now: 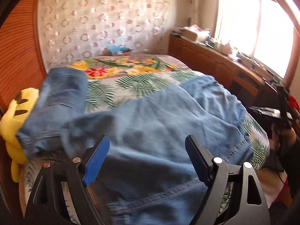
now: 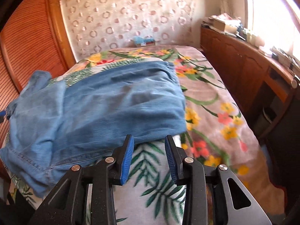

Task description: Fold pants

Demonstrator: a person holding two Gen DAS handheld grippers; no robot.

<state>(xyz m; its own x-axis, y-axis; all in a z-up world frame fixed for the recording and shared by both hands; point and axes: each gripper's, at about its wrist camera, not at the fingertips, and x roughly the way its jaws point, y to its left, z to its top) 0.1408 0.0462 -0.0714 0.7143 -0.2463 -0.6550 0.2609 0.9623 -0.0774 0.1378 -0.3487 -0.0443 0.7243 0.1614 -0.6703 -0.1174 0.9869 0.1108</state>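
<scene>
Blue denim pants lie rumpled across the bed, one part folded over near the yellow toy at the left. In the right wrist view the pants lie in a loose folded heap on the leaf-print blanket. My left gripper is open wide, its blue pads above the denim near its stitched hem, holding nothing. My right gripper is open, narrower, just at the near edge of the pants, empty. The right gripper also shows in the left wrist view at the far right.
The bed carries a flower and palm-leaf blanket. A yellow plush toy sits at the bed's left edge by a wooden slatted wardrobe. A cluttered wooden sideboard runs under the window on the right.
</scene>
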